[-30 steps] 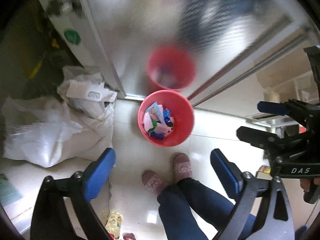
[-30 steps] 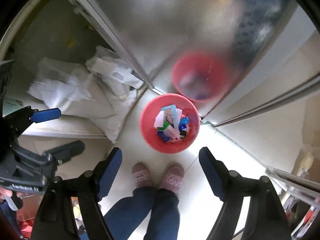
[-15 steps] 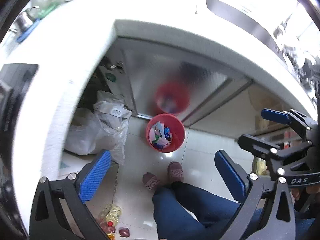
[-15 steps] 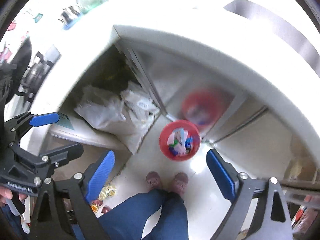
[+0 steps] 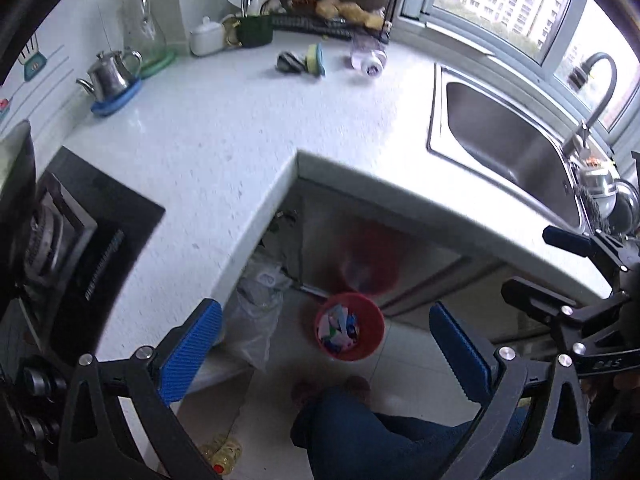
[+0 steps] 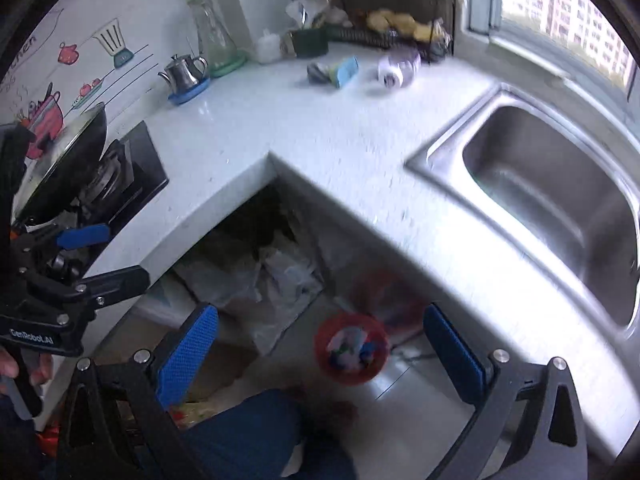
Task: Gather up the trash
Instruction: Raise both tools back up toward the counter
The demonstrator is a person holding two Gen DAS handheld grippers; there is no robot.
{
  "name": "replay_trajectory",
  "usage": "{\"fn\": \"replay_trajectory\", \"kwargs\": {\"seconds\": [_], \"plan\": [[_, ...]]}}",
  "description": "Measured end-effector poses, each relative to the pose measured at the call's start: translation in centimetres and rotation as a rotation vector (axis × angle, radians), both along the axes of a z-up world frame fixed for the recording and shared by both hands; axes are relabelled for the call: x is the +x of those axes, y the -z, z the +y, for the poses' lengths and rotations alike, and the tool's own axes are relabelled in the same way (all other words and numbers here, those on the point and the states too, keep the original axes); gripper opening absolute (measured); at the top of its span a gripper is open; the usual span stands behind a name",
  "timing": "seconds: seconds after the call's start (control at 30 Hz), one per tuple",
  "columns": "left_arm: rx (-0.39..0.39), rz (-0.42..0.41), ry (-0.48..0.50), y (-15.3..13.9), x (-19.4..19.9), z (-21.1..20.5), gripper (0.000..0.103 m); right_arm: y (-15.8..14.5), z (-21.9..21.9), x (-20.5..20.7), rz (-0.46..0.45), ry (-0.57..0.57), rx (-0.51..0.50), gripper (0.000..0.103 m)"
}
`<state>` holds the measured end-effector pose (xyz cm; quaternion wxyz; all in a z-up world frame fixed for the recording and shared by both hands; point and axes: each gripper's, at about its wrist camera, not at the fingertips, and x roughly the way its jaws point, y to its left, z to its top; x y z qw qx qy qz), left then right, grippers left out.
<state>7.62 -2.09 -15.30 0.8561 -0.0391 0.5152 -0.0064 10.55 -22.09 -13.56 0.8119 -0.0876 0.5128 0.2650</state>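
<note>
A: Where is the red bin (image 5: pixel 362 334)?

B: On the pale floor (image 5: pixel 404 376), upright, mouth facing up, packed with crumpled wrappers (image 5: pixel 338 326). Its long axis runs vertically. It stands just in front of the cabinet door (image 5: pixel 352 240) below the white countertop (image 5: pixel 224 140), whose inner corner edge juts out above it.

A: Any room around it?

B: Bare tile to its right and in front, near the person's slippers (image 5: pixel 332 390). White plastic bags (image 5: pixel 256 312) crowd its left side.

A: And the grippers?

B: The left gripper (image 5: pixel 324 346) has its blue pads wide apart, nothing between them. The right gripper (image 6: pixel 320 350) has just been opening and stands spread wide, empty. The sink (image 6: pixel 552 208) lies right, well apart from the bin.
</note>
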Motion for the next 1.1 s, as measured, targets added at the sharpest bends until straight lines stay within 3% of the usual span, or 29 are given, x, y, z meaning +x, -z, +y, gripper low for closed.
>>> {"fn": "replay_trajectory", "kwargs": {"seconds": [0.27,0.77,1.1], "plan": [[0.033,-0.034,0.023,-1.6,4.9,0.7,0.103,-0.9,1.0,3.9,0.003,0.031,0.017,0.102],[0.051,-0.006,0.103,-2.9,22.4,5.5,0.103,-2.3,3.3,15.7,0.004,0.227,-0.008,0.102],[0.088,0.005,0.227,-2.3,32.1,7.1,0.103,-1.7,4.2,23.0,0.037,0.353,-0.046,0.102]]}}
